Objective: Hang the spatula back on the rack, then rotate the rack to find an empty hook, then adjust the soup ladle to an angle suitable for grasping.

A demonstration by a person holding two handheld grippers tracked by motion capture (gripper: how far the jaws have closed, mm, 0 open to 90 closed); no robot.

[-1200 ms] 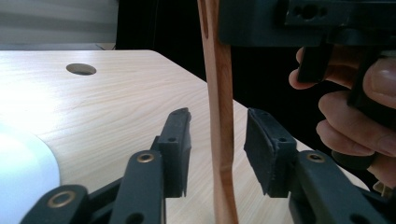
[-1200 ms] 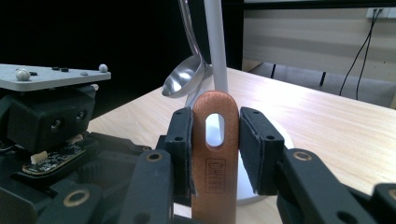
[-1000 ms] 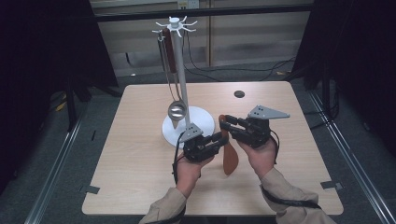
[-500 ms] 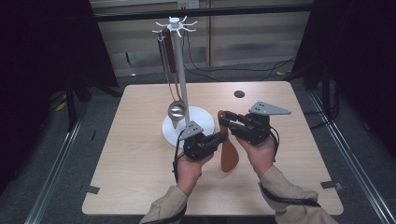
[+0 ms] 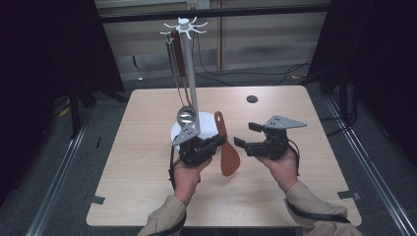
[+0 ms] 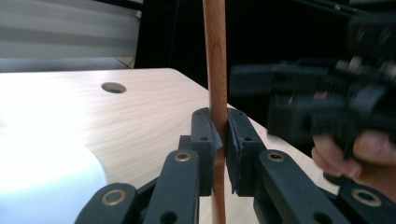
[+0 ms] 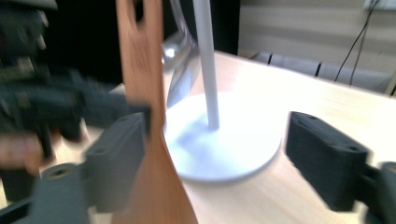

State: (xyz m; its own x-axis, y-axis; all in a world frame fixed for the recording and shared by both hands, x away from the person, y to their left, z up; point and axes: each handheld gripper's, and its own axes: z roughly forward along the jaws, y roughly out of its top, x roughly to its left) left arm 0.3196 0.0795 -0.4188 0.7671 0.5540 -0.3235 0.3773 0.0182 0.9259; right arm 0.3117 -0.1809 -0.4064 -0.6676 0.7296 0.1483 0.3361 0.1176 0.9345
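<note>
While my left gripper (image 5: pixel 220 142) clamps the wooden spatula (image 5: pixel 227 152) by its handle, jaws narrow with the pads pinching the stem on both sides in the left gripper view (image 6: pixel 218 135), the spatula stands near upright over the table (image 5: pixel 147 196), blade down, handle tip up by the stand's white base (image 5: pixel 209 123). My right gripper (image 5: pixel 244 135) is just beside it to the right, jaws wide and just been opening, nothing between the pads; in the right gripper view its left pad sits right at the spatula (image 7: pixel 144 93), contact hard to tell with the blur. Spatula top and bottom are cut off in the left gripper view; the hang hole in the handle shows at the top edge of the right gripper view. Utensil stand (image 5: pixel 189 73) behind: a metal ladle (image 5: pixel 186 116) hangs from its hooks, plus a dark brown utensil (image 5: pixel 180 59) partly hidden behind the pole. Small dark hole (image 5: pixel 252 99) in the tabletop further back.
</note>
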